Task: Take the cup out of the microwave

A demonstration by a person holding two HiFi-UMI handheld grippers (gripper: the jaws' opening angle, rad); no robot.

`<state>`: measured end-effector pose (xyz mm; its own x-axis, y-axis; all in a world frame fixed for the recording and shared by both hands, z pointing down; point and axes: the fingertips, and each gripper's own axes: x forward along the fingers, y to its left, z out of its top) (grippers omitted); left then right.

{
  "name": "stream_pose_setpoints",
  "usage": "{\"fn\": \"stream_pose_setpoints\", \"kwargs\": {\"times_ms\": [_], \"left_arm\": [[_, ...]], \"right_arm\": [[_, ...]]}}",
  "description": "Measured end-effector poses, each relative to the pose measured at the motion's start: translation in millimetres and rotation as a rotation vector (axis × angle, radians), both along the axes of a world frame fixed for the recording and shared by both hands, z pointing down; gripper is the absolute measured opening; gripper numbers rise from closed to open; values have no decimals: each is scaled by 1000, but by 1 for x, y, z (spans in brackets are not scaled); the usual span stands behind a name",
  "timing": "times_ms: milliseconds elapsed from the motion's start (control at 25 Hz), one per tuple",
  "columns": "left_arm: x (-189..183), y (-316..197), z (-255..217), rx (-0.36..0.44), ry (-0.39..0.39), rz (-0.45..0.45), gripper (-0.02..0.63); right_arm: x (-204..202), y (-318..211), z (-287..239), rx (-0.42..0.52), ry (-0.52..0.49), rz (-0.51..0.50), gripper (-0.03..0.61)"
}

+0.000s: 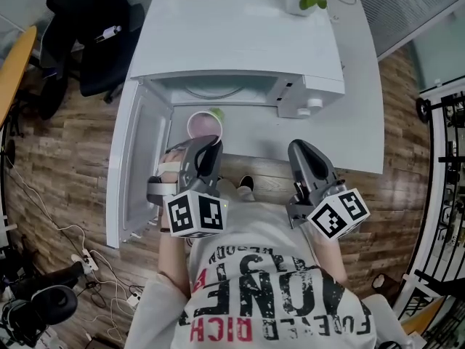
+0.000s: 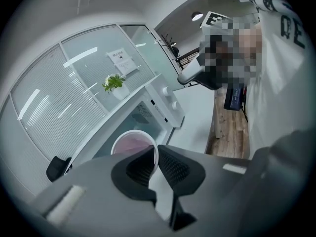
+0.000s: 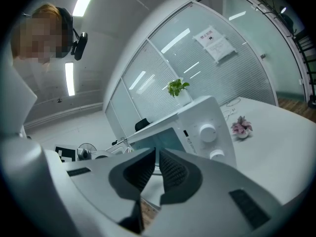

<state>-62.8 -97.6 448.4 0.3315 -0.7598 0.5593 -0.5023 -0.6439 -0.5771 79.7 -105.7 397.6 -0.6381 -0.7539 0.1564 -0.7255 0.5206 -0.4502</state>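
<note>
The left gripper's [image 1: 209, 148] jaws pinched the cup's [image 1: 205, 124] wall to draw it from the microwave [image 1: 240, 42]; the right gripper's [image 1: 301, 153] jaws were closed, empty.

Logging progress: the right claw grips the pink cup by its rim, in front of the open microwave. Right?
No, the left claw grips the pink cup by its rim, in front of the open microwave; the left gripper view shows it.
</note>
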Motion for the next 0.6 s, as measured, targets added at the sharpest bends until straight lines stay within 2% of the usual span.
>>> {"fn": "stream_pose_setpoints", "kwargs": {"times_ms": [240,600], "left_arm": [[-4,9,0,-9,44,24,37],[-18,26,-13,-20,61,89,37]], "right_arm": [[-10,-2,-3,10,9,18,25],[-42,11,-12,1,9,23,25]]}}
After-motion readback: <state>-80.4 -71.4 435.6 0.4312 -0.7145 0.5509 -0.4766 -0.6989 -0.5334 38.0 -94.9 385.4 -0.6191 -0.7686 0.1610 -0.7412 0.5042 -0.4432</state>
